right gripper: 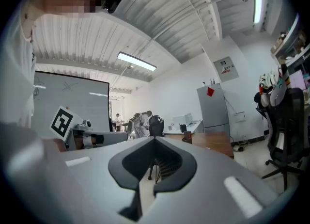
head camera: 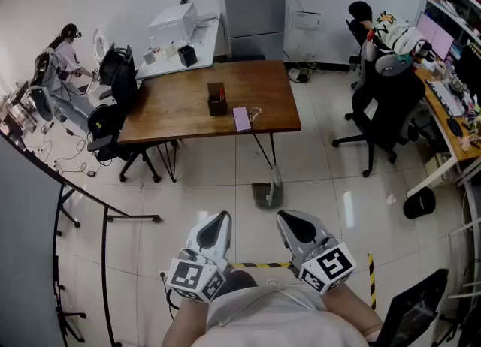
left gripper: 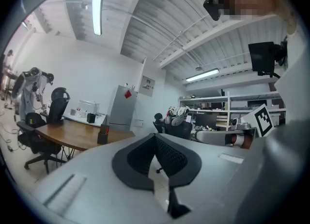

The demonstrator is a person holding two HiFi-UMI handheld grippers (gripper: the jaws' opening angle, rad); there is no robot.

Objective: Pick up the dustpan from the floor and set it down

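Observation:
The grey dustpan [head camera: 267,194] stands on the tiled floor with its handle upright, just in front of the wooden table's near right leg. Both grippers are held level close to the person's body, well short of the dustpan. In the head view my left gripper [head camera: 214,227] is at the bottom centre-left and my right gripper [head camera: 297,225] is beside it on the right. The left gripper view shows the left gripper [left gripper: 156,138] shut with nothing between its pads. My right gripper [right gripper: 155,141] is likewise shut and holds nothing.
A wooden table [head camera: 180,109] with a dark pen holder [head camera: 217,99] stands beyond the dustpan. Black office chairs sit at the left [head camera: 113,101] and right [head camera: 387,109]. A black bin [head camera: 419,203] is by the right desk. Yellow-black tape [head camera: 370,270] marks the floor near me.

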